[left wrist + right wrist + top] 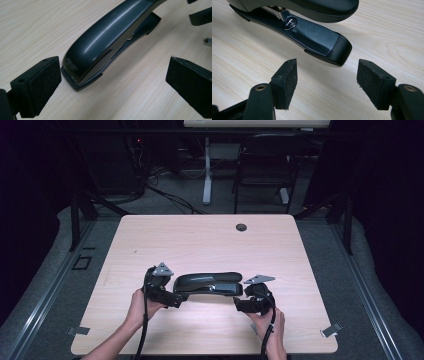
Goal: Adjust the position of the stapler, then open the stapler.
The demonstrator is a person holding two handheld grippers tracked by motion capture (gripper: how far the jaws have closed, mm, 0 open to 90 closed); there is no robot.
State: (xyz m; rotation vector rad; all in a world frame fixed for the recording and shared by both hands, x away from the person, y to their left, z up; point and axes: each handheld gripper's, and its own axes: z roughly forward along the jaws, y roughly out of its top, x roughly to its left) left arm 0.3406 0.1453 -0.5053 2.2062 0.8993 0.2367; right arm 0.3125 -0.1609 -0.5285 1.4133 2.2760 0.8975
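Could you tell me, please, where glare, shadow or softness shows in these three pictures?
High view: the pale wooden table is evenly lit, the surroundings nearly black, detail soft. Left gripper view: a bright streak of glare runs along the glossy black stapler, whose far end blurs. Right gripper view: the stapler's base casts a soft shadow on the wood, and its metal anvil glints.

The stapler [107, 42] runs off the top edge in both gripper views.
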